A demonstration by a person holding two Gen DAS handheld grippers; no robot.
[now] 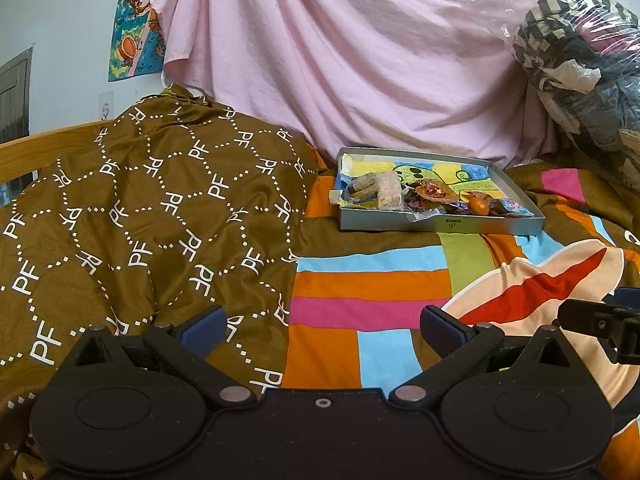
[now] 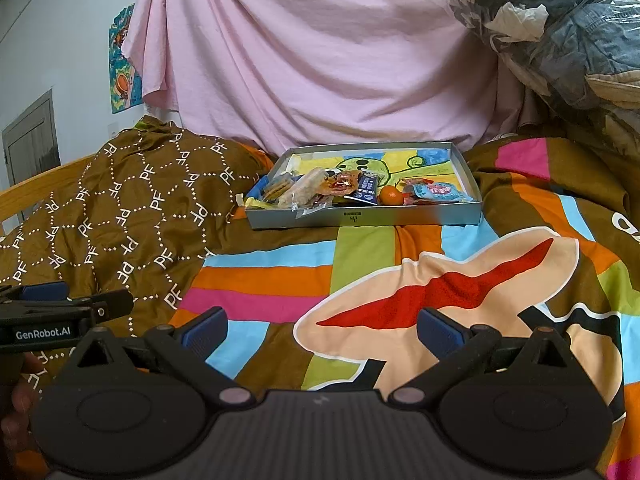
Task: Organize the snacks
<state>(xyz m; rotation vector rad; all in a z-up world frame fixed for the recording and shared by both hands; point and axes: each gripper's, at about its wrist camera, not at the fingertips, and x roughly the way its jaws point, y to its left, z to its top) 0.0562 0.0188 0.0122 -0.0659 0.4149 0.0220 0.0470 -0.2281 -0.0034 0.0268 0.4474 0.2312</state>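
Already heaped in the grey tray [image 2: 468, 168] ahead of both spread, empty claws [image 1: 320, 326] [image 2: 322, 326]: snacks [image 2: 344, 190], either sorted or awaiting sorting.

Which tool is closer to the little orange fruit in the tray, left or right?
Probably the right tool. Its view faces the shallow grey cardboard tray nearly head-on, with the small round orange fruit almost straight ahead. Both tools are open and empty.
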